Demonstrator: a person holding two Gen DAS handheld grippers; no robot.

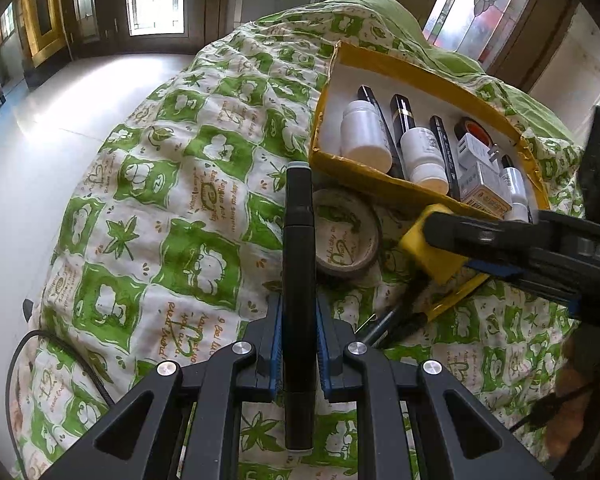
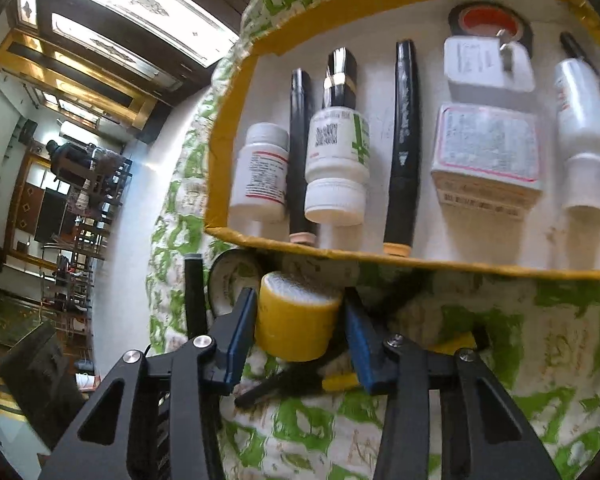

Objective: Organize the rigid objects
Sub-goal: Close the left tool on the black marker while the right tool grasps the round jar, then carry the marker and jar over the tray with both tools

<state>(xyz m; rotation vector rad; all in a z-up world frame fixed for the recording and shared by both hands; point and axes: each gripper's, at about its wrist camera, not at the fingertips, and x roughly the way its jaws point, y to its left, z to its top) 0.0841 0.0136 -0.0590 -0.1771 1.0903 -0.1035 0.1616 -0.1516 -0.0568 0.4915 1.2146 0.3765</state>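
Observation:
My left gripper (image 1: 298, 336) is shut on a black marker pen (image 1: 298, 240) that points forward over the green-and-white quilt. My right gripper (image 2: 298, 320) is shut on a yellow tape roll (image 2: 296, 316), also seen in the left wrist view (image 1: 432, 240), just in front of the yellow-rimmed box (image 2: 236, 120). The box (image 1: 384, 60) holds white pill bottles (image 2: 336, 168), black pens (image 2: 402, 144), a white charger (image 2: 484, 64), a small carton (image 2: 486, 152) and a dark tape roll (image 2: 488, 20).
A printed tape roll (image 1: 346, 236) lies on the quilt (image 1: 160, 200) beside the box, right of the marker. Dark pens (image 1: 400, 324) and a yellow-handled tool (image 2: 340, 382) lie on the quilt under my right gripper. Pale floor (image 1: 40, 120) lies to the left.

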